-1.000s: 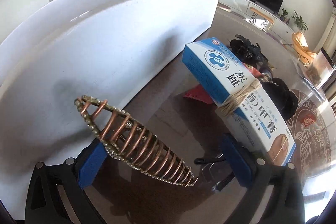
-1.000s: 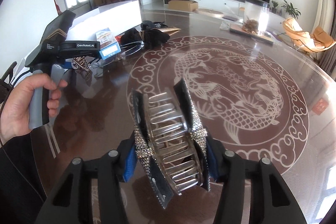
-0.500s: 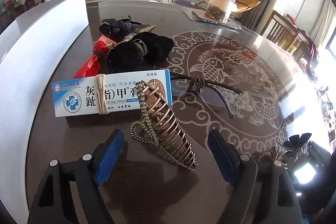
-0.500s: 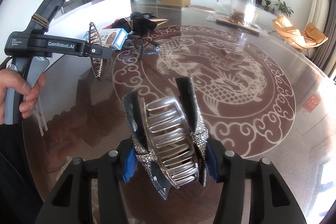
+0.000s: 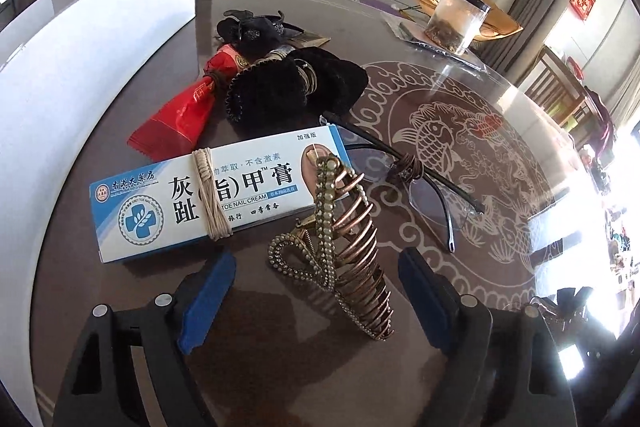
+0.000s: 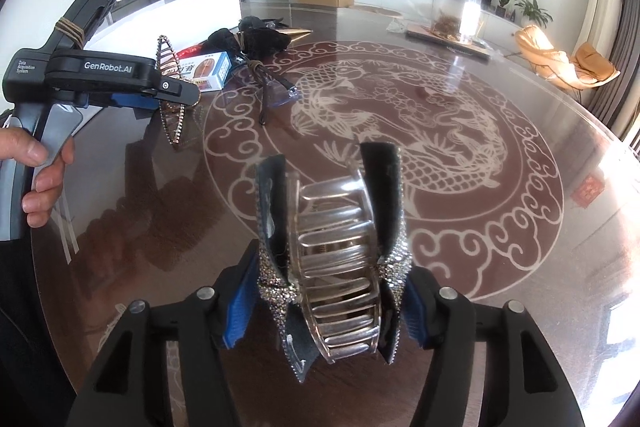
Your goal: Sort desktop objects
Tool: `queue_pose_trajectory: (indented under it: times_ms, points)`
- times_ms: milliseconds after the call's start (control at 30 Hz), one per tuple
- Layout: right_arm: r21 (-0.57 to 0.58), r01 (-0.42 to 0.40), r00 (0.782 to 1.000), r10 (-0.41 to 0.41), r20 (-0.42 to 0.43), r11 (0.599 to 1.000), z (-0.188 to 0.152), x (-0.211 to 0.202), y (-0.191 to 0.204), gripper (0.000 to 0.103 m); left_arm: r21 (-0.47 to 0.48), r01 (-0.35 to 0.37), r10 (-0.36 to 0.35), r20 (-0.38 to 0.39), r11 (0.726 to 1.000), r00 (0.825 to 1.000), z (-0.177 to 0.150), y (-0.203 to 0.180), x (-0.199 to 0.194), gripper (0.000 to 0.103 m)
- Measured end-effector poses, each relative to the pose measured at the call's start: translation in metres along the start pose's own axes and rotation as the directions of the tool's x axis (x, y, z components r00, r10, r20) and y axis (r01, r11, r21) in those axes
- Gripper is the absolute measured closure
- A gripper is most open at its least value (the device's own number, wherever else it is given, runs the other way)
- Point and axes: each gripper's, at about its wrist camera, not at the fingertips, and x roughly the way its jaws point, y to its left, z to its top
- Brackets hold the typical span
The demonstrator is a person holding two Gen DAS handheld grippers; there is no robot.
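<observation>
A copper hair clip [image 5: 344,247] edged with pearls stands upright on the glass table, leaning against the nail cream box [image 5: 208,195]. My left gripper [image 5: 312,287] is around it with the jaws opening, and both blue pads [image 5: 208,291] stand clear of the clip. The right wrist view shows that gripper [image 6: 176,95] from the side, held by a hand [image 6: 44,167], with the copper clip [image 6: 170,99] between its fingers. My right gripper [image 6: 328,307] has a silver rhinestone claw clip [image 6: 336,259] between its pads. Its jaws are opening, while the pads [image 6: 240,303] still touch the clip's wings.
Behind the box lie a red tube [image 5: 180,111], a black velvet pouch [image 5: 288,95] and a pair of glasses [image 5: 432,195]. A white board [image 5: 80,47] stands along the left. A clear jar [image 5: 456,19] stands far back on the round table [image 6: 500,247].
The left gripper swung from the white board to face the table, and the copper clip came off its pad to stand free. The right jaws widened around the claw clip.
</observation>
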Motion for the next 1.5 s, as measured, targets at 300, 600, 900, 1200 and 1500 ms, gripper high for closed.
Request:
queue_pose_trajectory:
  times_ms: [300, 600, 900, 1200, 1500]
  points:
    - [0.001, -0.004, 1.0, 0.004, -0.005, 1.0, 0.001, 0.001, 0.003, 0.031, 0.133, -0.126, 0.126, 0.004, 0.983, 0.992, -0.001, -0.019, 0.014, 0.005]
    - [0.005, 0.002, 1.0, -0.002, -0.008, 1.0, 0.001, 0.002, 0.003, 0.027, 0.159, -0.155, 0.156, 0.009, 0.975, 0.988, -0.003, -0.022, 0.015, 0.004]
    - [0.005, 0.001, 1.0, -0.001, -0.009, 1.0, 0.001, 0.002, 0.003, 0.026, 0.158, -0.156, 0.157, 0.009, 0.975, 0.988, -0.004, -0.022, 0.015, 0.003]
    - [0.005, 0.001, 1.0, -0.001, -0.009, 1.0, 0.001, 0.002, 0.003, 0.026, 0.158, -0.156, 0.157, 0.01, 0.975, 0.988, -0.004, -0.023, 0.015, 0.003]
    - [0.003, -0.001, 1.0, 0.001, -0.013, 1.0, 0.001, 0.003, 0.004, 0.021, 0.158, -0.157, 0.157, 0.01, 0.975, 0.988, -0.004, -0.023, 0.015, 0.003]
